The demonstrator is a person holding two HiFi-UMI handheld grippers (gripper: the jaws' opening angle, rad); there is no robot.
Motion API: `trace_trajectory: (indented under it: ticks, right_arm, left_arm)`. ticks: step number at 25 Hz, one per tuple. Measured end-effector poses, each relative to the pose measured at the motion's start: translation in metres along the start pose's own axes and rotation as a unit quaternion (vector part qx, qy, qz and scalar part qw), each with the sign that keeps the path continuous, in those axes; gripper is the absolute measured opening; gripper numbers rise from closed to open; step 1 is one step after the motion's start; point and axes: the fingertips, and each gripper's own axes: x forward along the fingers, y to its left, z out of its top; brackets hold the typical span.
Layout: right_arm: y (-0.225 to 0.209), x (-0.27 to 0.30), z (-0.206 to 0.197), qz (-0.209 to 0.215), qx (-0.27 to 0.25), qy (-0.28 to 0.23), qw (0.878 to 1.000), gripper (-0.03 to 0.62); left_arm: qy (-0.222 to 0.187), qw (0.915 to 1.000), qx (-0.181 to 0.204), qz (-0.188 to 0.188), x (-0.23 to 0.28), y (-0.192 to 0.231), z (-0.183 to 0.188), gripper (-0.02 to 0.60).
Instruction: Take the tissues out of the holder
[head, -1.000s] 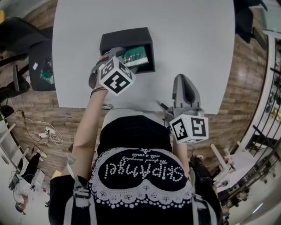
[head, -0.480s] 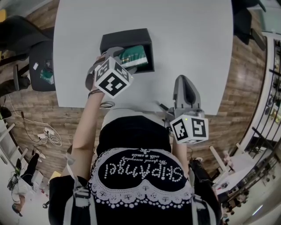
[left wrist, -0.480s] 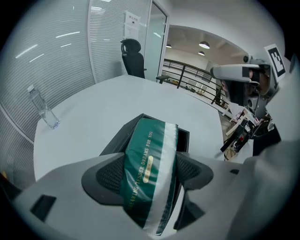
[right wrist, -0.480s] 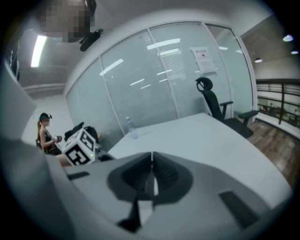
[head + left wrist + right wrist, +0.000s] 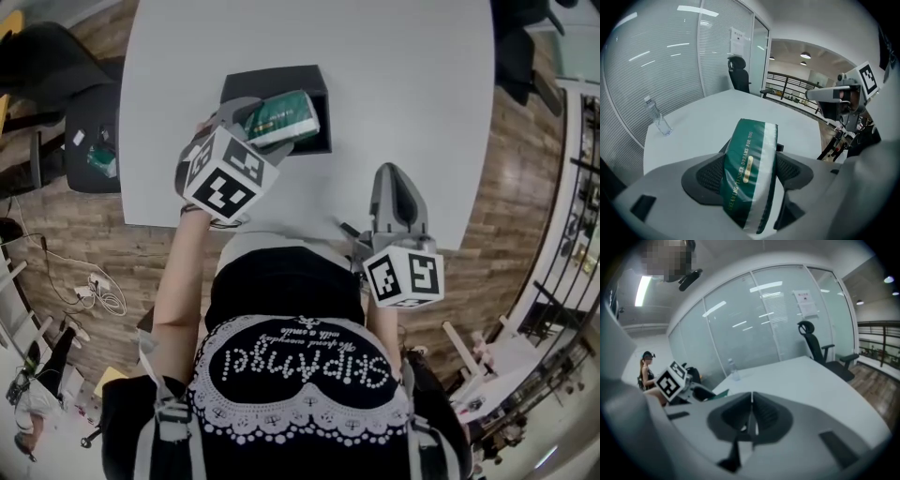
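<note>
A green and white tissue pack [image 5: 278,118] [image 5: 749,171] is clamped between the jaws of my left gripper [image 5: 251,120] [image 5: 749,176], lifted above the black box holder [image 5: 309,82]. The pack stands on edge between the pads in the left gripper view, with gold print down its side. Only a small dark corner of the holder [image 5: 780,147] shows behind the pack there. My right gripper [image 5: 395,192] [image 5: 751,414] rests over the near table edge, to the right of the holder, jaws shut with nothing between them.
The white table [image 5: 412,84] stretches beyond the holder. A clear water bottle [image 5: 657,118] [image 5: 733,370] stands near its far side. A dark office chair [image 5: 56,84] stands left of the table, another chair [image 5: 820,352] at the far end by glass walls.
My left gripper has risen and drawn back toward the person with the tissue pack, which has come up out of the holder. The right gripper has stayed put.
</note>
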Motion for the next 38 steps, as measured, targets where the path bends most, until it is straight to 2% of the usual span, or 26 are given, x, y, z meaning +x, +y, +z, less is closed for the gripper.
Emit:
trace_trajectory:
  ticks: [4, 8, 14, 18, 24, 30, 34, 38]
  right_arm:
    - [0.005, -0.004, 0.003, 0.004, -0.005, -0.007, 1.000, 0.034]
    - [0.010, -0.009, 0.007, 0.007, -0.011, -0.016, 1.000, 0.034]
    - [0.017, -0.017, 0.012, 0.008, -0.018, -0.030, 0.999, 0.034]
    - [0.019, -0.022, 0.017, 0.007, -0.025, -0.044, 0.999, 0.034]
    - [0.024, -0.032, 0.034, 0.008, -0.042, -0.075, 0.996, 0.034]
    - [0.042, -0.040, 0.048, 0.017, -0.055, -0.102, 0.993, 0.034]
    - [0.049, -0.044, 0.053, 0.019, -0.060, -0.112, 0.992, 0.034]
    - [0.054, -0.051, 0.060, 0.021, -0.067, -0.121, 0.990, 0.034]
  left_arm:
    - [-0.033, 0.9993, -0.006, 0.016, -0.017, 0.003, 0.011, 0.353]
    - [-0.084, 0.9957, -0.025, 0.031, -0.039, 0.006, 0.027, 0.351]
    - [-0.159, 0.9845, -0.037, 0.063, -0.077, 0.014, 0.050, 0.351]
    - [-0.212, 0.9722, -0.043, 0.089, -0.099, 0.021, 0.058, 0.351]
    - [-0.307, 0.9417, -0.063, 0.123, -0.149, 0.022, 0.069, 0.351]
    - [-0.403, 0.8959, -0.112, 0.149, -0.215, 0.029, 0.066, 0.351]
    - [-0.436, 0.8714, -0.110, 0.196, -0.254, 0.032, 0.052, 0.351]
    - [-0.456, 0.8528, -0.112, 0.228, -0.287, 0.026, 0.038, 0.351]
